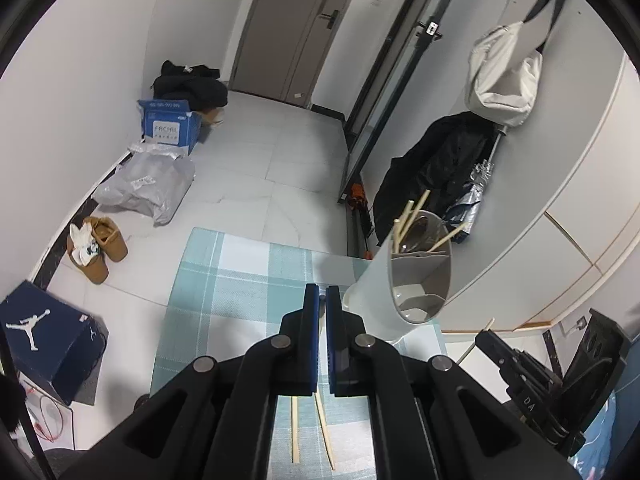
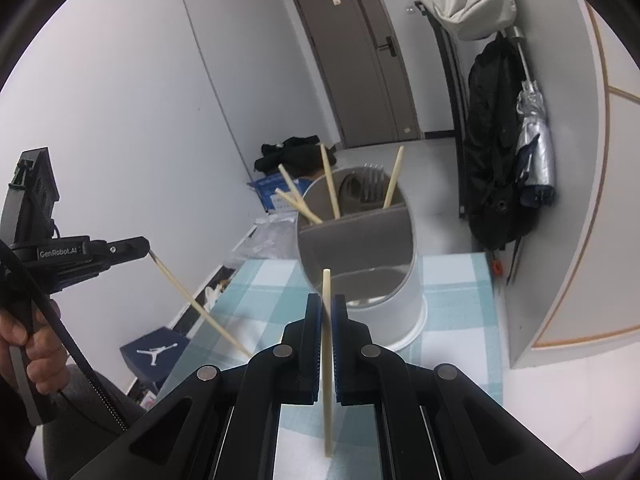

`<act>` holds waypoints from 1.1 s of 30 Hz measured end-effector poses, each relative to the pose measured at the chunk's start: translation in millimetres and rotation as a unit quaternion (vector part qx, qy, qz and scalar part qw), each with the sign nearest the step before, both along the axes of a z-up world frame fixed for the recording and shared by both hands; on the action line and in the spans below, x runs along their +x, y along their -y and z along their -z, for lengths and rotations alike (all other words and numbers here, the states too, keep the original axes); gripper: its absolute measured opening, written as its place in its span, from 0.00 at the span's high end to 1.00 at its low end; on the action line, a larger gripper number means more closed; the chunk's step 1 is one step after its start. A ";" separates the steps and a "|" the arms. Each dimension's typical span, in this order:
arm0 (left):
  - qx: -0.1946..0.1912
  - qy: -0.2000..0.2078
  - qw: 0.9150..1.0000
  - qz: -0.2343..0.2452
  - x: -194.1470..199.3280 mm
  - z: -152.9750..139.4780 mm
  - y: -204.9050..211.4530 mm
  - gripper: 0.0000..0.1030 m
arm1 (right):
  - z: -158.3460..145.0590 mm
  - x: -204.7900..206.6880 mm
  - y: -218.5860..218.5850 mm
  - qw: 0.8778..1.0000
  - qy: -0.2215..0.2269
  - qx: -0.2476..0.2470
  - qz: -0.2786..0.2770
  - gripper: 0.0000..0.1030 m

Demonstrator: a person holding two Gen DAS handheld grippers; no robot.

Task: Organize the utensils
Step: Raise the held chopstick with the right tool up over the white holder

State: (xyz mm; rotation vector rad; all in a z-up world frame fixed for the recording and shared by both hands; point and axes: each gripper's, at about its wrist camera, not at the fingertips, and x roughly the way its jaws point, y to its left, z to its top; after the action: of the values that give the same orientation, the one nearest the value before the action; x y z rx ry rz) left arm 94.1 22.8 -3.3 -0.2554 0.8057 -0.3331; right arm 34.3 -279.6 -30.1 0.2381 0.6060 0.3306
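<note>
Both the right gripper (image 2: 327,300) and left gripper (image 2: 149,249) each clamp a chopstick (image 2: 327,360) before the holder (image 2: 360,248).

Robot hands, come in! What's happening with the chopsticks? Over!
Right gripper shut on one pale wooden chopstick. Left gripper shut on another chopstick. White divided utensil holder straight ahead, already holding chopsticks. Nothing blocking.

Left gripper (image 2: 149,249): black body, white "GenRobot.AI" lettering, black cable. Jaws blue-padded, silver pivot screws. Bare-skinned hand (image 2: 34,350).
</note>
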 end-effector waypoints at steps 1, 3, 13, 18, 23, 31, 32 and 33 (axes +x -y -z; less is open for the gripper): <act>0.004 0.001 1.000 0.003 -0.1 -1.8 2.7 1.00 | -3.6 -0.7 1.3 1.000 0.003 -0.001 0.000 0.96; 0.016 -0.001 1.000 0.013 -1.1 -6.1 9.5 1.00 | -9.5 -0.7 4.5 1.000 0.010 0.001 0.001 0.96; 0.004 0.025 0.998 0.056 -7.6 -54.9 34.4 1.00 | -58.2 6.3 28.8 0.999 0.047 0.027 0.008 0.96; -0.029 0.038 0.997 0.068 -0.9 -82.9 43.2 1.00 | -88.9 21.9 40.6 0.997 0.066 0.035 0.008 0.96; -0.045 0.055 0.995 0.074 9.0 -106.1 51.9 1.00 | -115.7 42.9 48.3 0.996 0.083 0.041 0.008 0.96; -0.045 0.073 0.993 0.080 35.5 -123.4 67.8 1.00 | -139.9 86.5 48.4 0.994 0.105 0.039 0.005 0.96; -0.043 0.073 0.993 0.081 39.6 -122.9 69.5 1.00 | -141.5 90.5 48.6 0.993 0.108 0.038 0.006 0.96; -0.041 0.074 0.993 0.082 42.5 -122.3 70.5 1.00 | -143.2 95.3 49.0 0.993 0.112 0.037 0.008 0.96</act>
State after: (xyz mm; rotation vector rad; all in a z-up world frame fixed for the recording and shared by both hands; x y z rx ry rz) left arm 136.6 -47.7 119.1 -0.2384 0.6692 -0.5334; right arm 129.6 -328.5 113.1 0.2727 0.3706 0.3602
